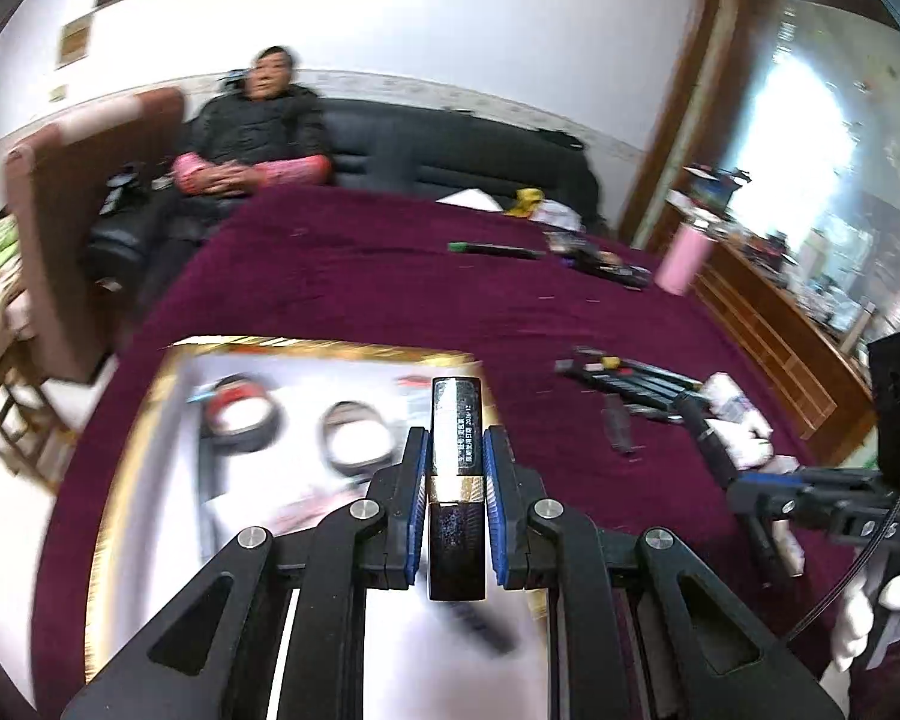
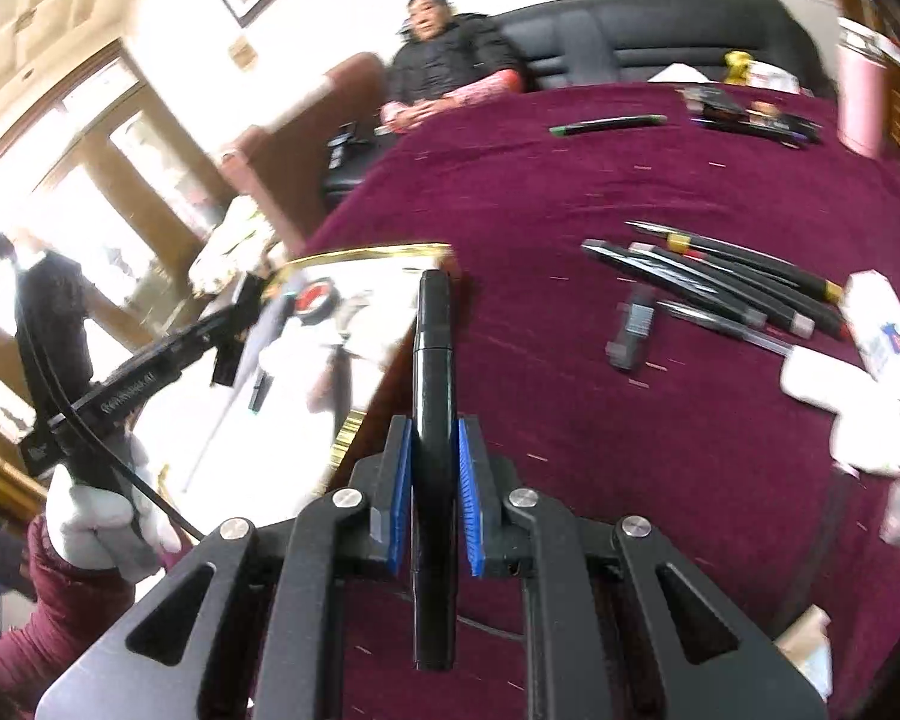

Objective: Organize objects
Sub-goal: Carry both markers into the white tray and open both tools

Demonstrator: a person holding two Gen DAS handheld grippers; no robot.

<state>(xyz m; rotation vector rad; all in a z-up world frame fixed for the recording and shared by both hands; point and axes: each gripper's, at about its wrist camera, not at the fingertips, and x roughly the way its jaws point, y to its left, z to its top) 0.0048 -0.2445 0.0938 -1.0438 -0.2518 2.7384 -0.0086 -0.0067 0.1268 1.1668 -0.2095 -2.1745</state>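
My left gripper [image 1: 455, 450] is shut on a black lipstick tube with a gold band [image 1: 455, 438], held upright above a white gold-rimmed tray [image 1: 150, 420]. The tray holds round tape rolls [image 1: 240, 414] and other blurred items. My right gripper [image 2: 435, 438] is shut on a long black pen [image 2: 433, 372], just right of the same tray [image 2: 390, 252]. In the right wrist view the left gripper [image 2: 234, 312] hangs over the tray, held by a white-gloved hand [image 2: 102, 522]. Several black pens [image 2: 720, 282] lie on the maroon cloth [image 2: 540, 192].
White packets [image 2: 870, 360] lie at the right by the pens. Further back sit a green-tipped marker [image 2: 606, 123], a cluster of dark items [image 2: 750, 114] and a pink tumbler [image 2: 864, 96]. A person in a dark jacket [image 1: 258, 120] sits on the black sofa beyond the table.
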